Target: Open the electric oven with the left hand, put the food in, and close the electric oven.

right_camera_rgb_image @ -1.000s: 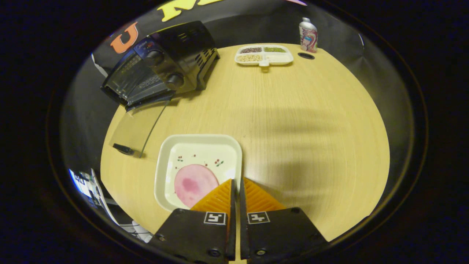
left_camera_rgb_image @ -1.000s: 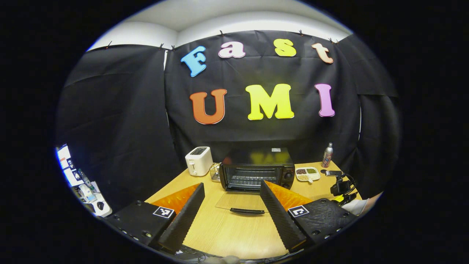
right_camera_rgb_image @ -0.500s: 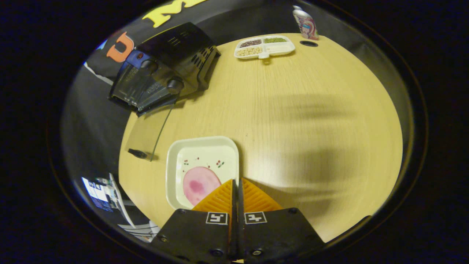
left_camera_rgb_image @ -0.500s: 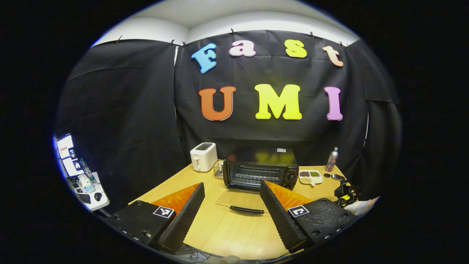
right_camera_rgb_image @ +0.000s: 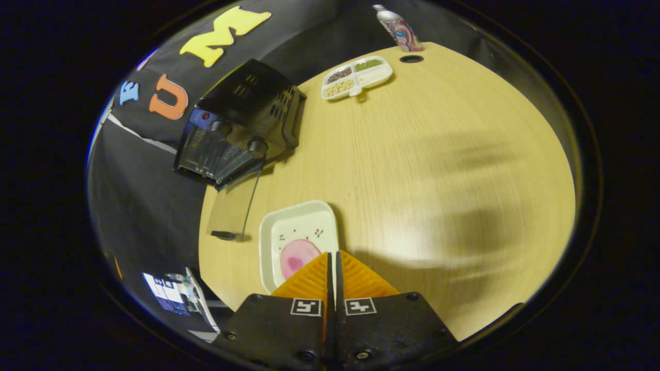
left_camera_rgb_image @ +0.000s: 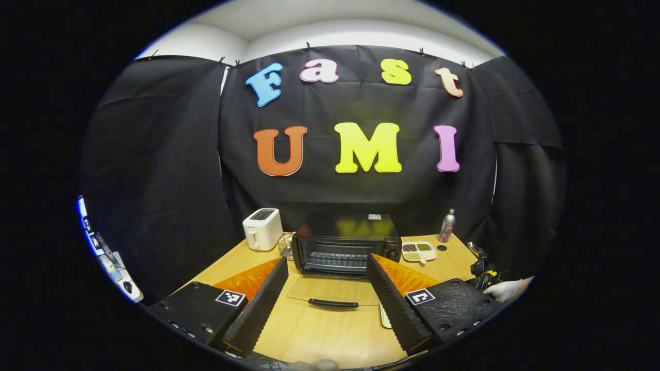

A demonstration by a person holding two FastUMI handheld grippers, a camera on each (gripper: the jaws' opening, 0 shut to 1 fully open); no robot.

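- The oven [left_camera_rgb_image: 346, 246] stands at the back of the table [right_camera_rgb_image: 428, 170], its glass door [left_camera_rgb_image: 330, 289] dropped flat onto the tabletop with the handle [left_camera_rgb_image: 333, 303] toward the near edge. The opening step looks done.
- In the left gripper view the wire rack shows inside the open cavity, and I see no food on it.
- The left gripper [left_camera_rgb_image: 326, 296] hangs back from the door with its fingers spread wide and nothing between them.
- The food, a pink round slice [right_camera_rgb_image: 298, 256], lies on a white square plate [right_camera_rgb_image: 289, 221]. In the right gripper view the plate appears lifted off the table, near the front edge and just beside the open door's handle end.
- The right gripper [right_camera_rgb_image: 332, 270] has its fingers pressed together at the plate's near right rim. It seems to be pinching that rim, though the contact itself is hidden under the fingers.
- A white edge [left_camera_rgb_image: 384, 315], likely the plate, shows by the left gripper's right finger in the left gripper view.
- Judged so: the plate is gripped but not yet in the oven.
- Left to do: carry the plate over the door, set it on the rack, let go, then swing the door up and shut.
- The compartment tray [right_camera_rgb_image: 356, 78], bottle [right_camera_rgb_image: 396, 24] and toaster [left_camera_rgb_image: 263, 229] stand apart from this work.
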